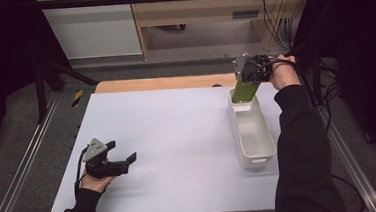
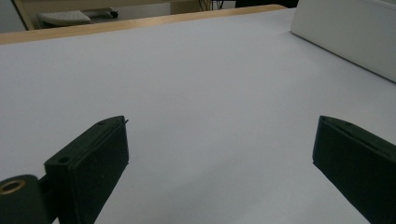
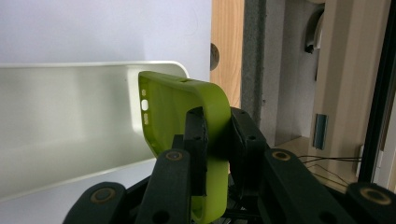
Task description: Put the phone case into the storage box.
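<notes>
A green phone case [image 1: 243, 90] is pinched by the right gripper [image 1: 248, 73] at the far right of the table [image 1: 178, 136], the jaws pressed against one side wall of the case from inside and outside. In the right gripper view the green phone case [image 3: 187, 116] is seen edge-on between the two black jaws, its small cut-outs facing the white bin [image 3: 70, 130]. From above, the case hangs tilted, its lower end reaching down over the far end of the white bin [image 1: 252, 131] — whether it touches the bin's rim or floor cannot be told. The bin itself is set lengthwise near the table's right edge.

The left gripper [image 1: 110, 160] is held low over the near left part of the table, well apart from the bin. Its jaws are spread wide, with nothing between them — bare table surface [image 2: 196, 93] is seen past them, and a wall of the white bin [image 2: 345, 32] lies at the upper right of that view.
</notes>
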### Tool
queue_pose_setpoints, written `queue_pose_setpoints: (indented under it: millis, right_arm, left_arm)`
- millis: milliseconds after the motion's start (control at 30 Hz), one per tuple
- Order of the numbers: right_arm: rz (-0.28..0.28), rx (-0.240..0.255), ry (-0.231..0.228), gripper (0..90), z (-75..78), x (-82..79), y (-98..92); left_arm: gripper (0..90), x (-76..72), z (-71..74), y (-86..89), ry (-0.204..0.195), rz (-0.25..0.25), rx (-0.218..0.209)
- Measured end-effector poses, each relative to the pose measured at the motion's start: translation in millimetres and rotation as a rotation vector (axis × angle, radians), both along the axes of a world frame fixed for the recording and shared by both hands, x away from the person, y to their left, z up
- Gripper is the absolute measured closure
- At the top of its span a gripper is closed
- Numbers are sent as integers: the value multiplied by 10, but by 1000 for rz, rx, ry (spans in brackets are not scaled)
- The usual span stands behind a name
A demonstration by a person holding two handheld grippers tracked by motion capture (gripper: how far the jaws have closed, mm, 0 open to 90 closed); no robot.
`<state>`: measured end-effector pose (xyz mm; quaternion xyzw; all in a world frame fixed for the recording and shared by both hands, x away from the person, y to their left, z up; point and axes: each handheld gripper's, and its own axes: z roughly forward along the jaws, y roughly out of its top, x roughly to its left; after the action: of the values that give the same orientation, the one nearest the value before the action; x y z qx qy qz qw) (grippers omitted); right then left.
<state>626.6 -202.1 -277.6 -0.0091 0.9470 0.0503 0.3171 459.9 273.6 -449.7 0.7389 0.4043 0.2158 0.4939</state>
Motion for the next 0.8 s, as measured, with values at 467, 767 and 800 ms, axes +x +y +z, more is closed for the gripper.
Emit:
queue_pose_setpoints:
  millis: [467, 767, 800]
  right_arm:
    - [7, -27, 25, 785, -99, 137, -10]
    - [17, -31, 33, 786, -179, 184, 25]
    - [17, -33, 34, 786, -185, 188, 27]
  left_arm:
    - [30, 7, -9, 0, 4, 6, 10]
    - [30, 13, -16, -5, 9, 3, 9]
    - [30, 14, -17, -5, 9, 4, 10]
